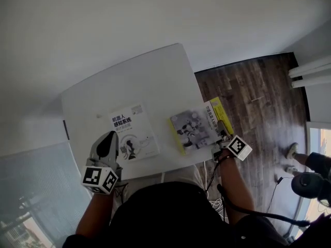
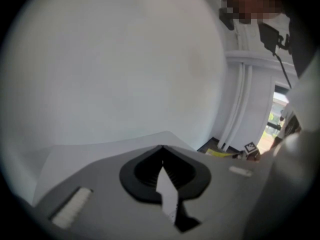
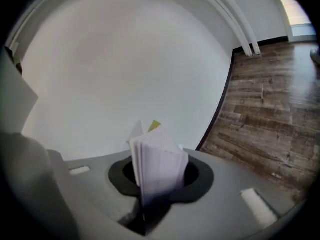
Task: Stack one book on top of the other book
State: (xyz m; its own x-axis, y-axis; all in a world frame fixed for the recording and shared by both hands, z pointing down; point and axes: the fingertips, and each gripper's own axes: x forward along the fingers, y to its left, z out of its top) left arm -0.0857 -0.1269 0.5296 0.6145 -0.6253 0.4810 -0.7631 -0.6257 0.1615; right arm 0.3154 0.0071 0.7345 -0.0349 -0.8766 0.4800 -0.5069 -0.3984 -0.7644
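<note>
Two books lie on the white table. The white book with dark print is on the left. My left gripper is at its near left corner; in the left gripper view a thin white edge of the book sits pinched between the jaws of the left gripper. The grey-covered book with a yellow spine lies at the table's right edge. My right gripper holds its near right corner. In the right gripper view the book's page block is clamped in the right gripper.
The table ends just right of the yellow-spined book, over a dark wooden floor. White pipes run along the far right wall. A dark chair base, a cable and a person's foot are on the floor.
</note>
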